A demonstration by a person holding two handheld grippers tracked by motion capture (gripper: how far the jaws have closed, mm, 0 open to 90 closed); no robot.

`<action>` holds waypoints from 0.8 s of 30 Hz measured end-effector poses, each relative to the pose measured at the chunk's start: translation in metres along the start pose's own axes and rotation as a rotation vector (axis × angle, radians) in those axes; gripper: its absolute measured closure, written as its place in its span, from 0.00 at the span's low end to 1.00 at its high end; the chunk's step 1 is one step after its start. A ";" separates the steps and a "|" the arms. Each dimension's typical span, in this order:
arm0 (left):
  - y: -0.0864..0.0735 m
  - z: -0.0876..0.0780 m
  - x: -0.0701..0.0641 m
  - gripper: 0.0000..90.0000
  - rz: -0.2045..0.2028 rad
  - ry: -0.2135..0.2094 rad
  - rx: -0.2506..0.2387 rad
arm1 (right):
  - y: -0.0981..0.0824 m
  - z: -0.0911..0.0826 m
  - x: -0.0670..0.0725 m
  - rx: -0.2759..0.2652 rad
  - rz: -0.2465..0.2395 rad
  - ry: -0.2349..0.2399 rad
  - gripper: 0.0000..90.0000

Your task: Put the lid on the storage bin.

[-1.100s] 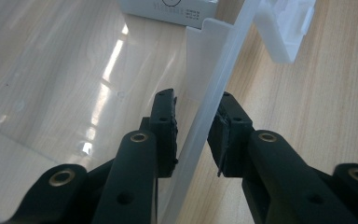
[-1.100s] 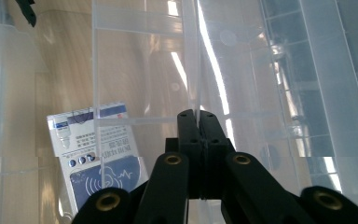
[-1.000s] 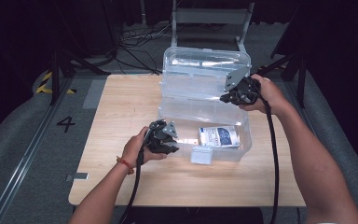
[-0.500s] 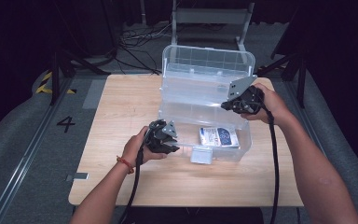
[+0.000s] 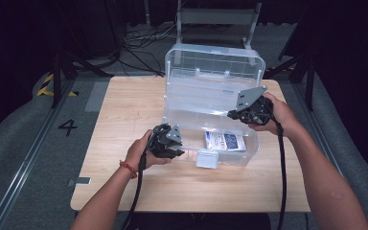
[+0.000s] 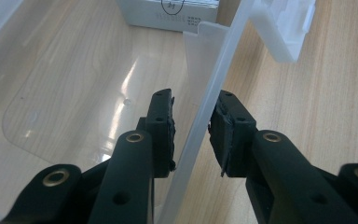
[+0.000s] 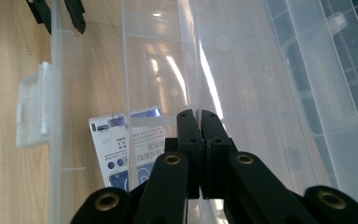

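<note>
A clear plastic box [image 5: 230, 160] stands on the wooden table with its lid [image 5: 215, 60] upright at the back. A blue-and-white packet [image 5: 225, 141] [image 7: 126, 144] lies flat on its floor. My left gripper [image 5: 179, 153] [image 6: 193, 121] straddles the box's front wall near the left corner; a gap shows beside the wall, so the jaws stand open. The white latch [image 6: 286, 28] hangs just beyond it. My right gripper [image 5: 232, 115] [image 7: 198, 116] is shut on the thin edge of a clear inner tray [image 5: 211, 96], held over the box at its right side.
A grey chair [image 5: 215, 17] stands behind the table, with cables on the floor near it. Bare wood [image 5: 129, 110] lies left of the box and along the front edge. A "4" mark [image 5: 68, 127] is on the floor at the left.
My right gripper has come down and toward the near side with the clear tray's edge in it. The left gripper has stayed at the front wall.
</note>
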State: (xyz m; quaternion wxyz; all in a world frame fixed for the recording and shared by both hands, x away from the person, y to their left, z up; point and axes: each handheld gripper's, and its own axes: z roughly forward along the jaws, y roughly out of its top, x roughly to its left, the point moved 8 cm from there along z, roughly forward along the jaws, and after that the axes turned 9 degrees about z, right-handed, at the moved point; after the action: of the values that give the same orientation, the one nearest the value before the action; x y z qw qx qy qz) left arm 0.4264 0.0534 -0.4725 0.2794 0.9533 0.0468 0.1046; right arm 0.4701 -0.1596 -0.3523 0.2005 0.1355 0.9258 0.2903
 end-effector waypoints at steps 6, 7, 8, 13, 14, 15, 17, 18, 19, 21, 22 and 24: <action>0.000 0.001 -0.001 0.75 0.012 0.040 0.012 | -0.004 0.000 0.005 -0.025 0.010 0.006 0.98; 0.000 0.001 -0.001 0.74 0.012 0.040 0.012 | -0.004 0.000 0.005 -0.025 0.010 0.006 0.98; 0.000 0.001 -0.002 0.73 0.015 0.052 0.017 | -0.005 -0.001 0.006 -0.037 0.006 -0.014 0.98; 0.000 0.001 -0.003 0.71 0.010 0.062 0.021 | -0.009 -0.002 0.010 -0.053 0.011 -0.017 0.97; 0.000 0.001 -0.003 0.71 0.009 0.066 0.016 | -0.009 -0.002 0.010 -0.056 0.011 -0.015 0.97; 0.000 0.000 -0.003 0.71 0.003 0.072 0.001 | -0.010 -0.002 0.011 -0.059 0.010 -0.009 0.97; 0.000 -0.002 -0.003 0.71 -0.001 0.078 -0.016 | -0.011 -0.002 0.013 -0.057 0.012 -0.002 0.97; 0.000 -0.002 -0.003 0.71 -0.001 0.078 -0.016 | -0.011 -0.002 0.014 -0.056 0.008 -0.003 0.97; -0.001 -0.003 -0.003 0.69 0.005 0.084 -0.007 | -0.012 -0.002 0.016 -0.056 0.006 -0.002 0.97; 0.000 -0.007 -0.006 0.68 0.014 0.084 -0.015 | -0.013 -0.002 0.018 -0.058 0.003 -0.014 0.96; -0.001 -0.011 -0.007 0.67 0.018 0.084 -0.013 | -0.014 -0.002 0.019 -0.059 -0.001 -0.022 0.96; -0.001 -0.017 -0.009 0.64 0.013 0.100 -0.026 | -0.015 -0.002 0.021 -0.068 0.001 -0.028 0.95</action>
State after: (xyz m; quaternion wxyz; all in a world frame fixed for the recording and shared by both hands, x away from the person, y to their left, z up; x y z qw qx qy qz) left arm 0.4142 0.0614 -0.4605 0.2884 0.9434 0.0533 0.1546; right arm 0.4486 -0.1650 -0.3658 0.2178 0.1332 0.9125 0.3196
